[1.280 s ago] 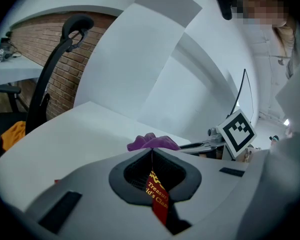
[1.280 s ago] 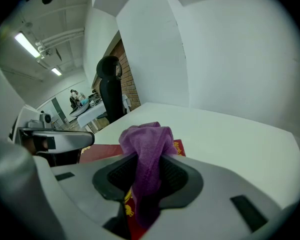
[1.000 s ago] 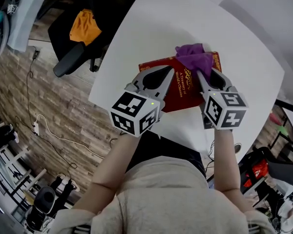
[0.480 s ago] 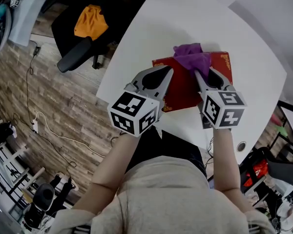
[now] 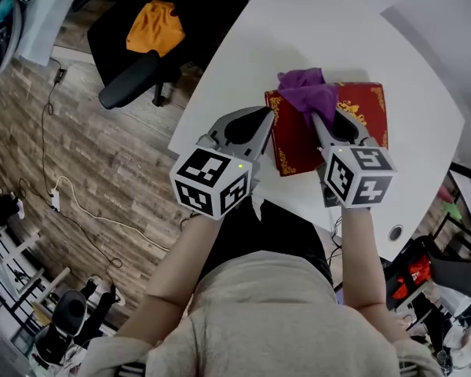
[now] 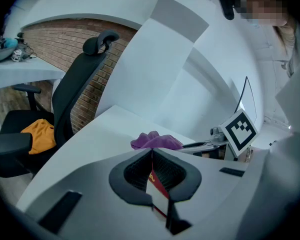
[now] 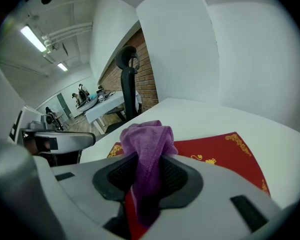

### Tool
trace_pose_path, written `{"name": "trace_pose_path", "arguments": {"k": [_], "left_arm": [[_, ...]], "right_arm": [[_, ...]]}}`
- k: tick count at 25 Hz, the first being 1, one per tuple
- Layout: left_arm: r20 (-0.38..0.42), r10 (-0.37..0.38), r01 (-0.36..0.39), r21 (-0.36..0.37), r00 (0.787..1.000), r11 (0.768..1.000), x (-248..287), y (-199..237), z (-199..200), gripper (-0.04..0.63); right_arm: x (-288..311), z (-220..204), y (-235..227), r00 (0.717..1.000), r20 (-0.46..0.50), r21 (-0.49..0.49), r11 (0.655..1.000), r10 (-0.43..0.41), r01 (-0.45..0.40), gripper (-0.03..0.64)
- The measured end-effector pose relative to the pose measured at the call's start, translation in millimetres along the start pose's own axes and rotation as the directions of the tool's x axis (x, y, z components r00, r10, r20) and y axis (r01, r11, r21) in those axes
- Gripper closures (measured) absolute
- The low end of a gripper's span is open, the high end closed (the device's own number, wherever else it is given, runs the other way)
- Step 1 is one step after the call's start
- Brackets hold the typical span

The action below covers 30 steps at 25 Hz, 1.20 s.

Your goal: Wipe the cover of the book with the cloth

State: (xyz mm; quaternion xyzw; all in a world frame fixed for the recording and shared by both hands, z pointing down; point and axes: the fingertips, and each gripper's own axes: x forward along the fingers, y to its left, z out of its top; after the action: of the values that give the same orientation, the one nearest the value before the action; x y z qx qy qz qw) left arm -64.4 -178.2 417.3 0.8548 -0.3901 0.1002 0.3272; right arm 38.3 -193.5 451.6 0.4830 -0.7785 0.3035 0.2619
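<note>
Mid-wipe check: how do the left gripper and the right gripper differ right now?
The right gripper is clamped on the purple cloth; the left gripper is shut, apparently on nothing. The right gripper sits over the cover of the red book; the left gripper is at that book's left edge in the head view. Both point forward and down toward the book.

White table (image 5: pixel 298 30), wood floor (image 5: pixel 86 163), black chair (image 5: pixel 133 77) (orange garment (image 5: pixel 155 28) on seat)

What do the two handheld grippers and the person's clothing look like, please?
Both the left gripper and right gripper are grey, tapering shells with black ribbed pads, each carrying a white cube of black square markers. The person wears a pale beige top.
</note>
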Motion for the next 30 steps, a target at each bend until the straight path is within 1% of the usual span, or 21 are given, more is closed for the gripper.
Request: {"name": "trace_pose_path", "arguments": {"k": [13,22,30], "left_arm": [[-0.016,-0.029,0.029,0.001,0.999,1.000,-19.5,18.4,-2.4,0.572],[-0.021,-0.041,0.041,0.001,0.999,0.999,-28.1,17.2,-9.2,0.572],[-0.007,-0.047,0.047,0.006,0.999,0.999,-33.0,17.1,-2.8,0.573]], "right_arm": [[9.8,0.2,48.7,0.997,-0.010,0.008,0.997,0.079,-0.079,0.491],[7.6,-5.7,68.7,0.993,-0.001,0.030,0.993,0.115,-0.115,0.492],[8.9,-1.6,86.2,0.986,0.017,0.063,0.984,0.165,-0.165,0.495]]}}
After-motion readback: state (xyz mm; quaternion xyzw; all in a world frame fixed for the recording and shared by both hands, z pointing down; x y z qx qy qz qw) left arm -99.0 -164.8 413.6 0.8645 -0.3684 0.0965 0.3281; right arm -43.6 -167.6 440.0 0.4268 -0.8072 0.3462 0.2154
